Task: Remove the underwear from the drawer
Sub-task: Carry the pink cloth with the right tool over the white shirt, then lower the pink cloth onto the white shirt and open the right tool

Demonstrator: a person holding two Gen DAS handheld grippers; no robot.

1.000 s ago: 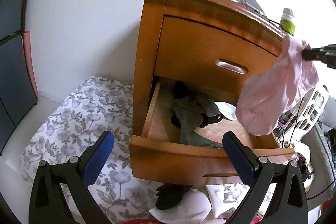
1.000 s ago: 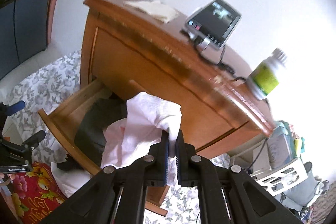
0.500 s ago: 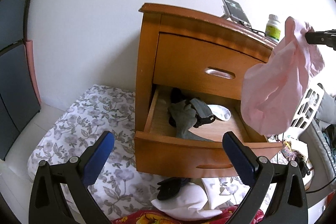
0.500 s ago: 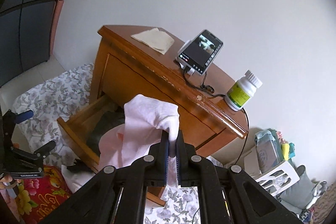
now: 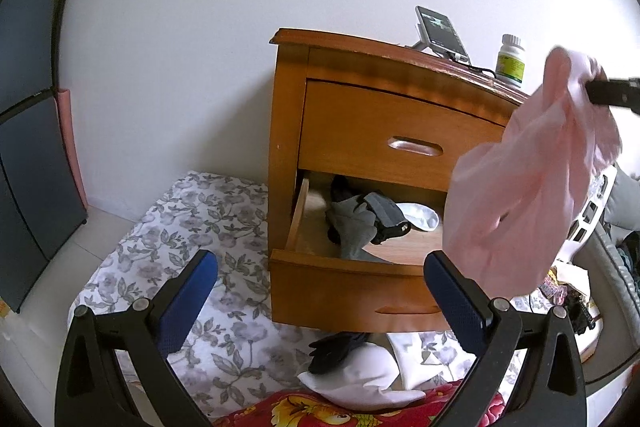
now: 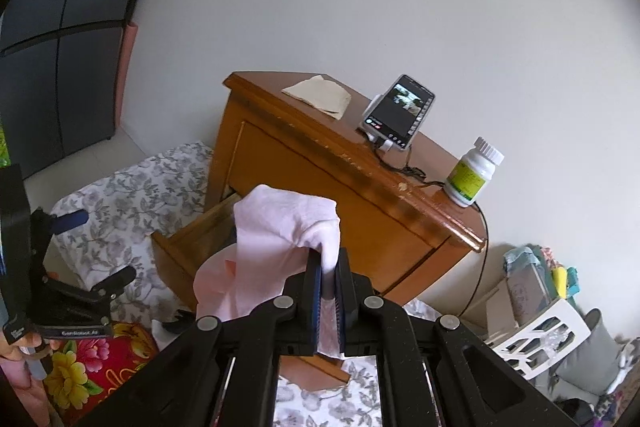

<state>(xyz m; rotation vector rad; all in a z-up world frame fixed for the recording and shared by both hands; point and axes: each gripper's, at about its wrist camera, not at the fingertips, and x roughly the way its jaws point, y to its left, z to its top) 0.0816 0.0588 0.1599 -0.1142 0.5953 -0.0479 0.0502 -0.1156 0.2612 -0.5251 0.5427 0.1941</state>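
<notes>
Left wrist view shows the pink underwear (image 5: 532, 187) hanging in the air, out of the open drawer (image 5: 348, 275) — the right gripper (image 6: 329, 269) pinches it tight. The left gripper (image 5: 320, 279) gapes empty. Only putting it down is left.

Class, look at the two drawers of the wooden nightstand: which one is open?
The lower drawer is open: it is pulled out, with grey and white clothes visible inside. The upper drawer, the one with the recessed handle, sits flush and shut.

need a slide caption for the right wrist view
Right gripper shut on pink underwear, held up clear of the open bottom drawer of a wooden nightstand.
</notes>
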